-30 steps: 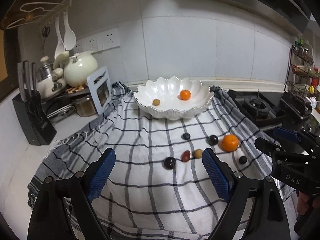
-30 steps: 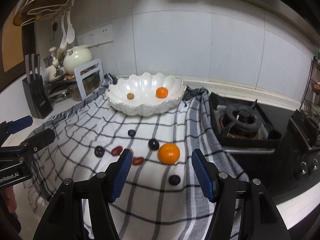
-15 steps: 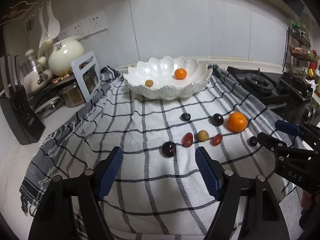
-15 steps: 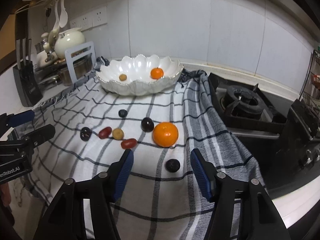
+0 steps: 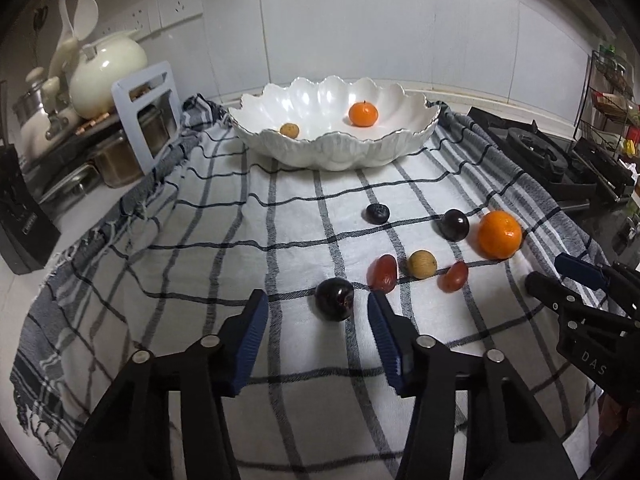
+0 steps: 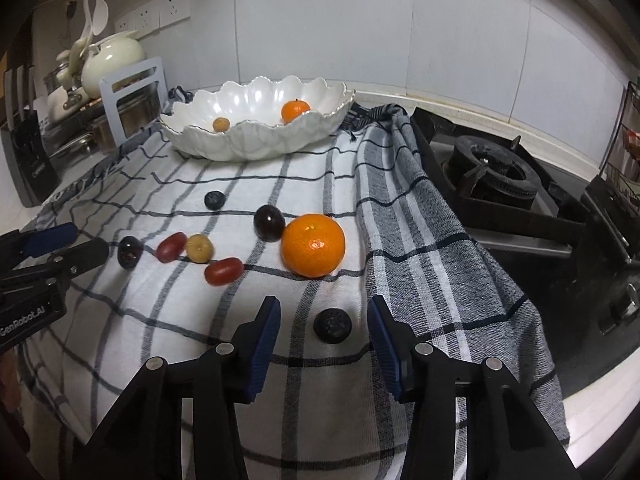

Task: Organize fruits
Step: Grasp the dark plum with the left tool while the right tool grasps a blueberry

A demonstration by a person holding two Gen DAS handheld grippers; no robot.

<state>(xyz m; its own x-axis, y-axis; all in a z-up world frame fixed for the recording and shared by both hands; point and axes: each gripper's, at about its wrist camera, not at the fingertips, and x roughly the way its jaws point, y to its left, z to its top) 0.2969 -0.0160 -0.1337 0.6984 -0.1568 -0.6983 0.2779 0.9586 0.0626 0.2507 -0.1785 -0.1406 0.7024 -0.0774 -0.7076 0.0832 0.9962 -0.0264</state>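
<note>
A white scalloped bowl [image 5: 384, 148] [image 6: 200, 140] at the back of the checked cloth [image 5: 200, 264] holds a small orange [image 5: 363, 114] and a tan fruit [image 5: 289, 130]. Several loose fruits lie on the cloth. My left gripper [image 5: 316, 322] is open, just short of a dark plum [image 5: 335, 299]. Beyond lie a red grape [image 5: 383, 273], a tan longan [image 5: 421, 264], another red grape [image 5: 453, 276], a dark plum [image 5: 454, 224], a blueberry [image 5: 377, 213] and an orange [image 5: 500, 234]. My right gripper [image 6: 323, 330] is open, its tips flanking a dark blueberry [image 6: 332, 325], behind which sits the orange [image 6: 313, 244].
A gas hob [image 6: 496, 176] lies right of the cloth. A knife block [image 5: 20, 224], pots, a white teapot [image 5: 106, 74] and a grey stand [image 5: 146, 112] crowd the left. A wire rack [image 5: 612, 92] stands at the far right.
Both grippers have moved forward and down toward the cloth. The dark plum now lies just ahead of my left fingertips, the blueberry between the right ones. No fruit has moved.
</note>
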